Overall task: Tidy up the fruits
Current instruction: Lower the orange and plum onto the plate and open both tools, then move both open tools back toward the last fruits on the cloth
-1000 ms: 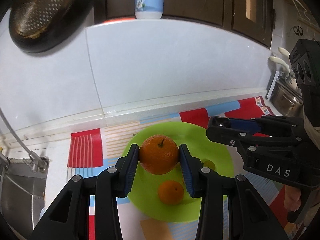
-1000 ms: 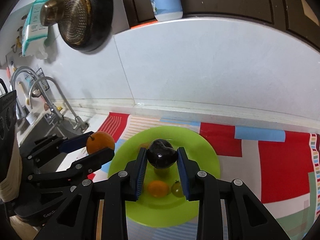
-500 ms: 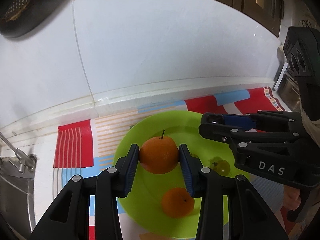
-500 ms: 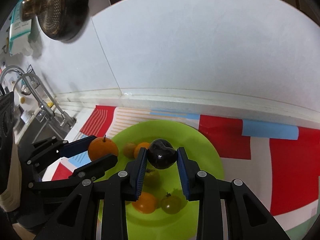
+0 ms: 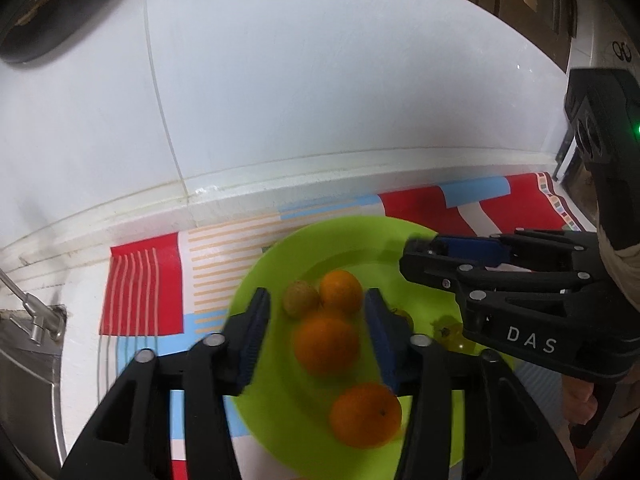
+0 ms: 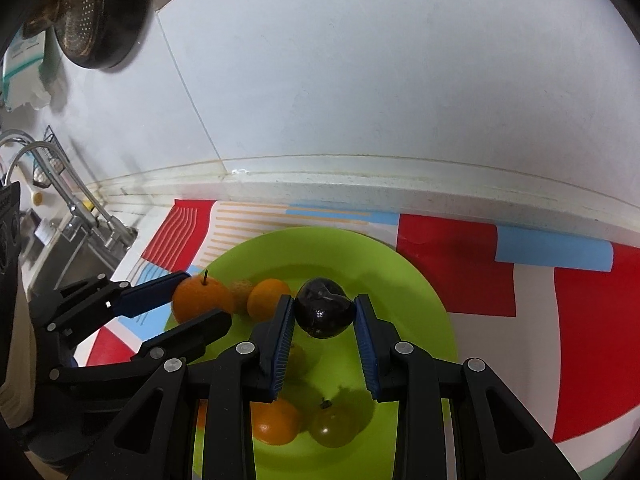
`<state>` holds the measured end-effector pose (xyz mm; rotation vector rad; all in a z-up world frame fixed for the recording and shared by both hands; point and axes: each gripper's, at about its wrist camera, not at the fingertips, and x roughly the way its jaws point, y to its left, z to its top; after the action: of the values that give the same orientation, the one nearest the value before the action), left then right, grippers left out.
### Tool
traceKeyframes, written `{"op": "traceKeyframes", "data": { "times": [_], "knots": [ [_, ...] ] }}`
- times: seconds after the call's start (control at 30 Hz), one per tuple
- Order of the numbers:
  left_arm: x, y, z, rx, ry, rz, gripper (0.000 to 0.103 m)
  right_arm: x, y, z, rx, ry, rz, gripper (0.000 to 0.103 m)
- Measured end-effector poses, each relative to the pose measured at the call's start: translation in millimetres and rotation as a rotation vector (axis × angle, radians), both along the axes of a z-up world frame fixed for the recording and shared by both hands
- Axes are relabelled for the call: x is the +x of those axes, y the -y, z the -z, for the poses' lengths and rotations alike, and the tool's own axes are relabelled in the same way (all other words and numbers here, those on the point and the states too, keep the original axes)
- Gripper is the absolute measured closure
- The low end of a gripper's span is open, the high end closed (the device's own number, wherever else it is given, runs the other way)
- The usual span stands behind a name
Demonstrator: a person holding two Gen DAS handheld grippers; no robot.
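A green plate lies on a colourful mat and holds several small oranges, a brownish fruit and a green tomato. My left gripper hangs low over the plate with its jaws opening. An orange sits between the pads with a gap on each side, blurred, beside another orange. My right gripper is shut on a dark plum just above the plate's middle. In the right wrist view the left gripper shows at the left, with the orange at its fingertips.
The red, blue and white mat runs along a white tiled wall. A steel sink with taps lies to the left. A dark pan hangs on the wall above. A person's hand holds the right gripper.
Both grippers have come down closer to the plate. The left jaws have spread and the orange has dropped from the pads. The right gripper still holds the plum.
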<state>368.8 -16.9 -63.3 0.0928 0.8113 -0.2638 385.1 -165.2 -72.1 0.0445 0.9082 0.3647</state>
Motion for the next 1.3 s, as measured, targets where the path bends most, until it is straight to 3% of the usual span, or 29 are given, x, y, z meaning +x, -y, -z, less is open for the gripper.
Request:
{"op": "traceKeyframes", "data": {
  "times": [0.1, 0.4, 0.83, 1.0, 1.3],
  "knots": [
    [-2, -1, -4, 0.007, 0.012, -0.008, 0.050, -1, 3, -1, 0.001, 0.005, 0.012, 0.067],
    [-27, -1, -28, 0.014, 0.071, -0.005, 0.047, -23, 6, -22, -0.012, 0.056, 0.013, 0.067],
    [-77, -1, -63, -0.018, 0.133, 0.010, 0.041, -82, 14, -67, -0.012, 0.162, 0.028, 0.067],
    [-103, 1, -75, -0.019, 0.169, 0.031, 0.038, -109, 20, -80, -0.021, 0.199, 0.049, 0.061],
    [-143, 9, -86, -0.008, 0.202, 0.067, 0.033, -156, 27, -96, -0.040, 0.242, 0.065, 0.061]
  ]
}}
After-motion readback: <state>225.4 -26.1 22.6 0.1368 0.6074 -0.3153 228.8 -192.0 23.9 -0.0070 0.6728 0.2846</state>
